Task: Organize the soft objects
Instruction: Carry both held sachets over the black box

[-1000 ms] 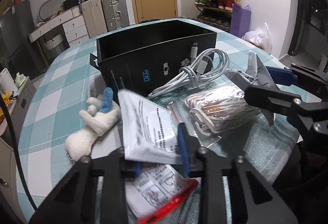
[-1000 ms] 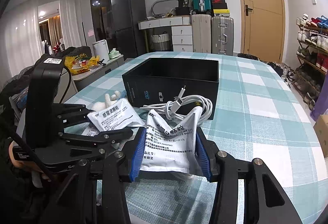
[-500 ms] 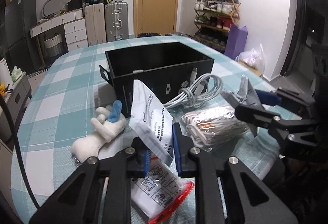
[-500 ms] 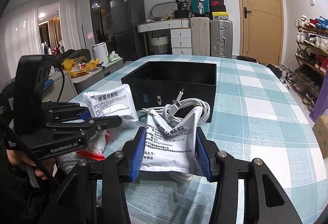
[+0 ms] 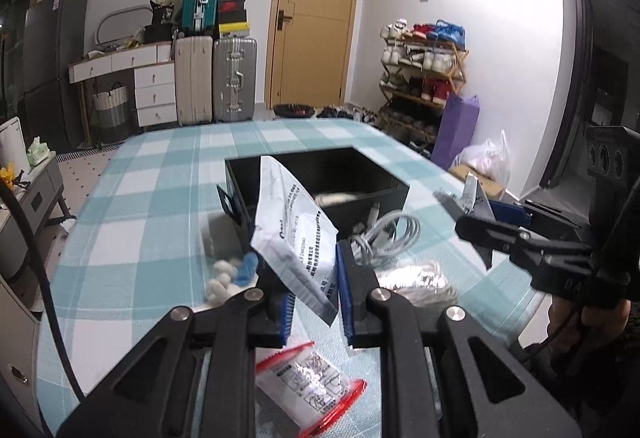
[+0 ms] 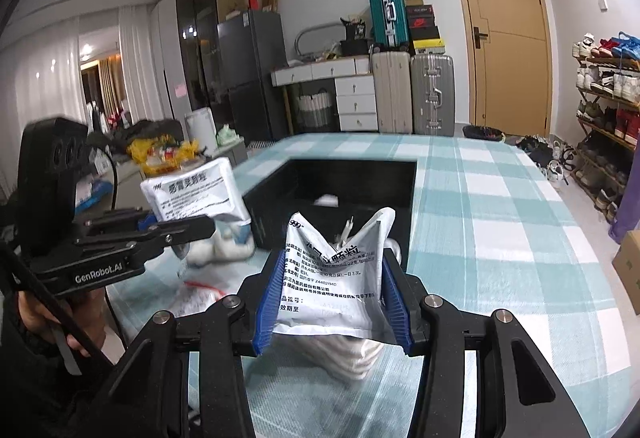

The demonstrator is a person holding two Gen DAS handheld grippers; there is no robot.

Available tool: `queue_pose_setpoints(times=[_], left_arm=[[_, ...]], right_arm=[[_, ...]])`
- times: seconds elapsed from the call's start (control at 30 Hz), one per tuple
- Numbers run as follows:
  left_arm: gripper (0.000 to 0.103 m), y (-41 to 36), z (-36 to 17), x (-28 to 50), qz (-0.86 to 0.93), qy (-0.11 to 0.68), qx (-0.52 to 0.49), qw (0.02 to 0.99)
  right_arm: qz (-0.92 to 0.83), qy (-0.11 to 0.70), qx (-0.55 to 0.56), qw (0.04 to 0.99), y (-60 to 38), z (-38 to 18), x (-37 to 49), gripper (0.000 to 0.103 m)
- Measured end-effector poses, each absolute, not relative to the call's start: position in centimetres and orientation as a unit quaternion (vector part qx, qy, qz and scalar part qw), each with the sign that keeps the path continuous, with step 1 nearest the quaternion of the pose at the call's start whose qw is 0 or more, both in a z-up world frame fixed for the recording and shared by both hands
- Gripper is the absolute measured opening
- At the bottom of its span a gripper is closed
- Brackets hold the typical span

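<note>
— Blue pads on the left gripper (image 5: 313,292): what sits between them?

— 1 white sachet (image 5: 294,234) with black print, pinched at its lower corner, the jaws closed down to a narrow gap on it. It stands tilted above the table, its top edge in front of the near wall of the black box (image 5: 362,177).

— And the right gripper (image 6: 332,302)?

— Closed wider on a 2nd sachet (image 6: 334,286), white with Chinese print. That packet is squeezed from both sides and buckles upward, its 2 top corners raised like ears. It hangs just before the box's near wall, not inside it.

— What lies around them?

— Under the left gripper, a clear pouch with a red edge (image 5: 310,388) lies flat on the teal checked tablecloth (image 5: 152,205). Left of the held sachet lies a white plush toy (image 5: 224,278) with a blue part, near the box. To the right, a coiled white cable (image 5: 386,236) leans on the box front, and a clear bag of cord (image 5: 420,282) rests just beside it.

— Anything in the box?

— 1 small white item on its floor; I cannot tell what it is.
</note>
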State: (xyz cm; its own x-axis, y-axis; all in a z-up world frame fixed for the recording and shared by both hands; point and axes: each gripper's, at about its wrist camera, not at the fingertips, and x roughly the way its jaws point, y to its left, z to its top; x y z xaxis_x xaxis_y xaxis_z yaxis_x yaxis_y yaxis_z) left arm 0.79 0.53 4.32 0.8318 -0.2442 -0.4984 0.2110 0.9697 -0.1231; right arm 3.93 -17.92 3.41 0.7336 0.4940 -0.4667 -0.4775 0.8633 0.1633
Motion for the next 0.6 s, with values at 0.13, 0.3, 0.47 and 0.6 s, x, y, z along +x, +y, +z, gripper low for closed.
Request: queue_pose_setpoints(times=[0.13,0.3,0.47,0.6], left_arm=[[0.016,0.8,5.4,1.0,-0.116,0.252,-0.029,0.960],[0.017,1.1,6.5,1.9,-0.114,0.240,-0.029,0.964],[0.017,1.7,7.1,3.3,-0.114,0.233,-0.033,0.965],[0.017,1.8,7.2,4.6,-0.111,0.234,-0.032,0.965]], right_arm=[[0.263,0.236,0.030,0.935,-19.0,5.4,4.7,0.047],[0.267,0.217,0.042,0.938,-19.9,7.6,6.1,0.047],[0.275,0.213,0.045,0.937,-20.0,8.9,7.9,0.047],[0.274,0.217,0.043,0.936,-19.5,8.9,9.3,0.047]])
